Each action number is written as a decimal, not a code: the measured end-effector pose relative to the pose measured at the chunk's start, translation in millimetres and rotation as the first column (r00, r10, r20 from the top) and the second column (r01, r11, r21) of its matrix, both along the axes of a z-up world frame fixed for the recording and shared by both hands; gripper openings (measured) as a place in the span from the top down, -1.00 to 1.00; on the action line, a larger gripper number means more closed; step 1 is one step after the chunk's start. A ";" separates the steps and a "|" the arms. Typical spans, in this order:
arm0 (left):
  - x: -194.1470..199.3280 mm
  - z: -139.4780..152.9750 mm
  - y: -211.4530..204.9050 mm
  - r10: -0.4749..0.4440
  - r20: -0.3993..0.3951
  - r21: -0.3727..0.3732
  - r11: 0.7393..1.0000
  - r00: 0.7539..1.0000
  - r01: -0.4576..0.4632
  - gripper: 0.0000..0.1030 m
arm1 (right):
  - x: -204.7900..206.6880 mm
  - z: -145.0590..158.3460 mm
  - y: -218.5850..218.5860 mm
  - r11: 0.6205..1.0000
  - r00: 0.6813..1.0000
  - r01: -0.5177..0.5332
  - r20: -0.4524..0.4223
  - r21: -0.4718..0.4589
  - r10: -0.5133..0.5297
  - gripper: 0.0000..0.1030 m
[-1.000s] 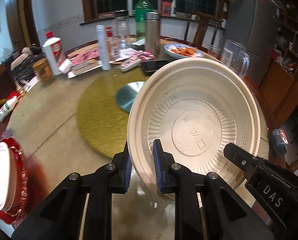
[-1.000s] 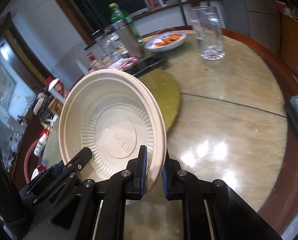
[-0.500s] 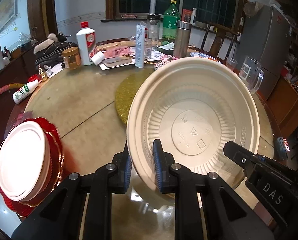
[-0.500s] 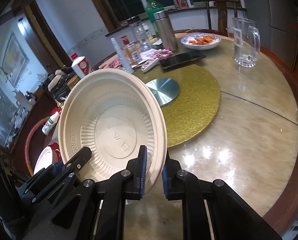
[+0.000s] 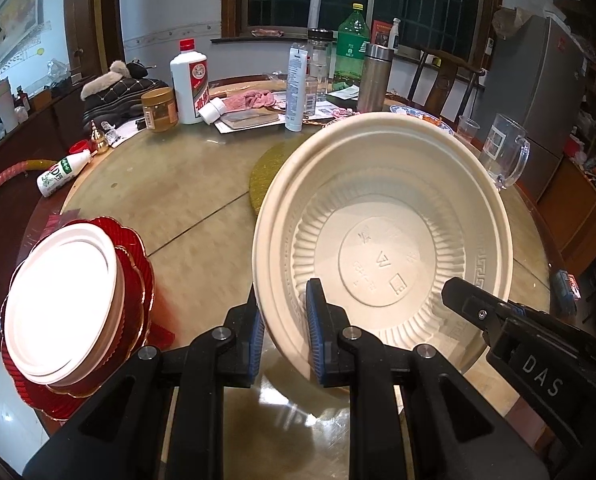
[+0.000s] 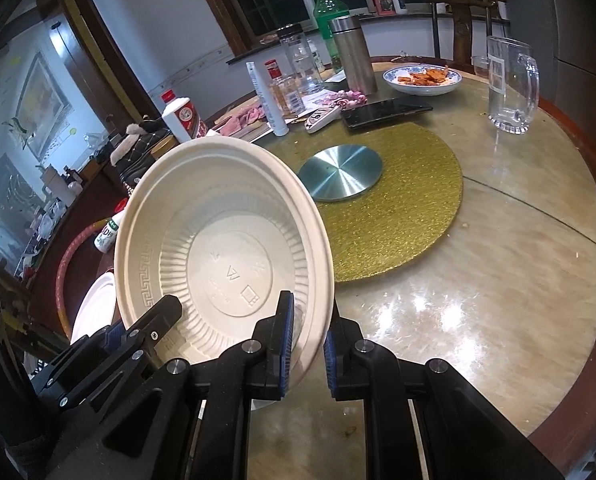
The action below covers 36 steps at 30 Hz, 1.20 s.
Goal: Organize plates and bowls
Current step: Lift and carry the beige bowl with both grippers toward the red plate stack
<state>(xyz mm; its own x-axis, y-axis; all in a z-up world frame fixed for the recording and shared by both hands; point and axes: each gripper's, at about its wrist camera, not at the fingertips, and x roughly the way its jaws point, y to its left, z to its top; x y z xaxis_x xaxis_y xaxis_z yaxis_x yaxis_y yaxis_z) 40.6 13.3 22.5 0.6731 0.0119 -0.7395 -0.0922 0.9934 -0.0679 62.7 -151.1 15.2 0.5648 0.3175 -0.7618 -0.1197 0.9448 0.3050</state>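
A cream disposable bowl (image 5: 382,236) hangs tilted above the round table, its inside facing the cameras. My left gripper (image 5: 285,328) is shut on its left rim. My right gripper (image 6: 306,332) is shut on its right rim, and the same bowl (image 6: 221,248) fills the left of the right wrist view. At the table's near left edge lies a stack: white bowls (image 5: 61,304) on red scalloped plates (image 5: 137,280). A sliver of that white stack (image 6: 93,308) shows behind the bowl in the right wrist view.
A gold round mat (image 6: 402,208) with a metal disc (image 6: 340,178) lies mid-table. Behind it stand bottles (image 5: 352,48), a steel flask (image 6: 354,54), a white liquor bottle (image 5: 189,80), a phone (image 6: 386,112), a food dish (image 6: 422,80) and a glass mug (image 6: 510,84).
Both grippers have carried the bowl leftward across the table. The stack of white bowls on red plates has come further into the left wrist view.
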 end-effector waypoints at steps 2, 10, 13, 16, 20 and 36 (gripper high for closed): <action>-2.0 0.7 1.0 0.001 0.003 -0.002 1.000 1.000 -0.001 0.66 | -0.3 -0.4 1.8 1.000 1.000 -0.008 0.001 0.000 0.008 0.74; -13.7 5.1 9.7 0.010 0.018 -0.003 1.000 1.000 -0.010 0.67 | -2.8 1.5 9.5 0.999 0.999 -0.047 0.016 -0.003 0.047 0.74; -18.0 5.4 13.8 0.017 0.021 0.001 1.000 1.000 -0.017 0.66 | -5.6 2.7 14.8 0.998 0.998 -0.062 0.023 -0.002 0.062 0.74; -19.6 3.2 17.0 0.018 0.014 -0.001 1.000 1.000 -0.018 0.66 | -7.1 1.7 17.6 0.997 0.997 -0.075 0.023 0.006 0.075 0.74; -22.4 0.9 18.7 0.020 0.008 0.001 1.000 1.000 -0.020 0.66 | -9.8 0.9 20.3 0.996 0.996 -0.088 0.022 0.006 0.088 0.74; -28.9 1.5 33.6 0.055 0.008 0.001 0.999 0.998 -0.055 0.66 | -13.6 0.3 35.3 0.990 0.990 -0.141 0.029 0.016 0.141 0.74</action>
<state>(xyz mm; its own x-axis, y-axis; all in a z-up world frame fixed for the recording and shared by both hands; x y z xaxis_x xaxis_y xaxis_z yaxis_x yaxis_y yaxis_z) 11.6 46.8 24.0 0.6771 0.0498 -0.7342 -0.1459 0.9870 -0.0677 49.1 -115.8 15.4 0.5342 0.4088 -0.7399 -0.2599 0.9123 0.3164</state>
